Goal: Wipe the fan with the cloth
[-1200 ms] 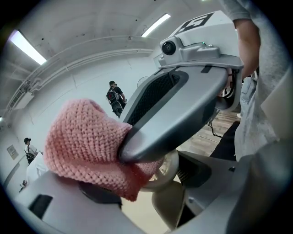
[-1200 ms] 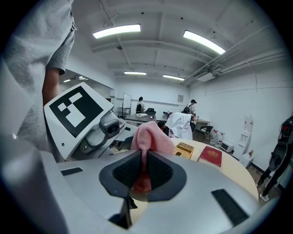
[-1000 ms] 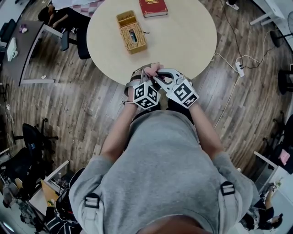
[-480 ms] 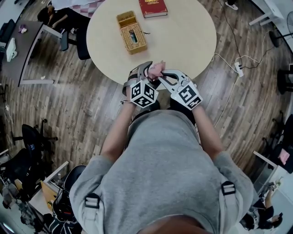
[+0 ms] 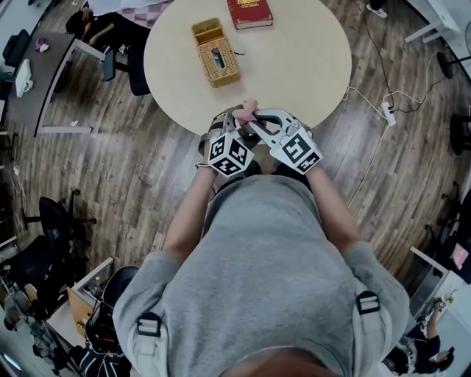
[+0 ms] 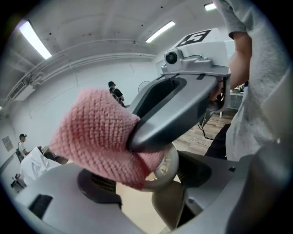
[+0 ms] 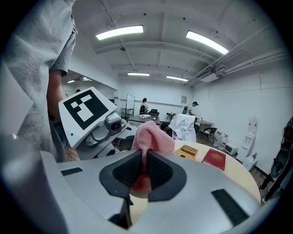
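Note:
My right gripper [image 7: 144, 171] is shut on a pink knitted cloth [image 7: 151, 135], whose bunched end sticks out past the jaws. In the left gripper view the cloth [image 6: 96, 132] lies pressed over a small cream fan [image 6: 168, 167], with the right gripper's grey jaw on top of it. The fan's stem stands between the jaws of my left gripper [image 6: 145, 180], which is shut on it. In the head view both grippers meet at the round table's near edge, left gripper [image 5: 234, 121] beside right gripper [image 5: 254, 121], with the cloth [image 5: 249, 110] between them. Most of the fan is hidden.
The round beige table [image 5: 294, 66] carries a wicker box [image 5: 215, 53] and a red book [image 5: 249, 12] at its far side. A power strip with cable [image 5: 388, 114] lies on the wooden floor to the right. Chairs and desks stand at the left.
Both grippers stay together at the table's near edge, shifting only slightly back and forth. The cloth remains pressed on the fan, and neither hold has changed.

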The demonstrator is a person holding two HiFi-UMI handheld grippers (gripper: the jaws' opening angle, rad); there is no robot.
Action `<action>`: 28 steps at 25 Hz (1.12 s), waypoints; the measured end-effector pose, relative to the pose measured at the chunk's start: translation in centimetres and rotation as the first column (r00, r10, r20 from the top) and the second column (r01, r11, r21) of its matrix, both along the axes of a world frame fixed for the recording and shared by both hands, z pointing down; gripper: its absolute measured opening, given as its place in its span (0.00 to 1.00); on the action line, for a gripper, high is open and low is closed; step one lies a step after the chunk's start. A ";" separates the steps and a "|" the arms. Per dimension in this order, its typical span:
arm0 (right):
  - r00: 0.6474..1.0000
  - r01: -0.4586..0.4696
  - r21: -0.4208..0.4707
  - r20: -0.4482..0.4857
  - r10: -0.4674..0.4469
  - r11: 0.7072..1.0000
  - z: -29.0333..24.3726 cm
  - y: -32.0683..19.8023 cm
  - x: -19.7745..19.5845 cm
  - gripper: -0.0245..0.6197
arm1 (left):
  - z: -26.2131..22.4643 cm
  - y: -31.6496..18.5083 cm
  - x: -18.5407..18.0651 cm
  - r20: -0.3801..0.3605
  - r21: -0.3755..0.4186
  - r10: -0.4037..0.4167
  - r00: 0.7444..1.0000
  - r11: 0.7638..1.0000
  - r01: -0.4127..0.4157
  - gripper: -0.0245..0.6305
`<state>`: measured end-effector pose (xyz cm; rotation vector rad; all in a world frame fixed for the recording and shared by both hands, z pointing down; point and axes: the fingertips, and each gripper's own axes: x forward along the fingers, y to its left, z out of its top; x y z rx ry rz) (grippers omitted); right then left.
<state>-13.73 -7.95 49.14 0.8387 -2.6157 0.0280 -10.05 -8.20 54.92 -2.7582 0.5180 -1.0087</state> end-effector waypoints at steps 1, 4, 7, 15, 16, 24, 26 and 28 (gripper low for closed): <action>1.000 0.015 -0.001 -0.004 -0.015 1.000 0.1 0.2 -0.4 0.10 | 0.0 -0.1 -0.1 0.007 0.005 -0.007 1.000 1.000 0.007 0.63; 0.998 0.062 -0.015 -0.007 -0.062 0.998 0.5 1.0 -1.2 0.10 | -0.1 -0.7 -0.6 0.001 0.010 -0.034 0.999 0.999 0.034 0.63; 0.995 0.096 -0.026 -0.013 -0.096 0.995 1.0 1.7 -0.9 0.10 | -0.3 -1.6 -1.3 -0.019 -0.004 -0.073 0.997 0.997 0.073 0.63; 0.996 0.089 -0.017 0.016 -0.088 0.996 0.0 2.0 2.6 0.10 | -1.3 -2.5 0.4 -0.034 0.000 -0.094 0.995 0.996 0.094 0.63; 0.996 0.085 -0.014 0.022 -0.084 0.996 -0.1 1.9 3.2 0.10 | -1.5 -2.5 0.7 -0.038 -0.001 -0.100 0.994 0.995 0.100 0.63; 0.996 0.030 -0.008 0.086 -0.029 1.000 -1.2 0.0 8.6 0.10 | -3.1 -2.8 3.1 -0.121 -0.041 -0.143 0.982 0.989 0.139 0.63; 0.994 0.023 -0.009 0.103 -0.022 1.000 -1.2 -0.5 9.5 0.10 | -3.3 -2.6 3.7 -0.141 -0.059 -0.145 0.979 0.989 0.138 0.63; 0.994 0.021 -0.006 0.108 -0.020 1.000 -1.2 -0.9 10.2 0.10 | -3.3 -2.4 4.2 -0.155 -0.074 -0.150 0.976 0.987 0.140 0.63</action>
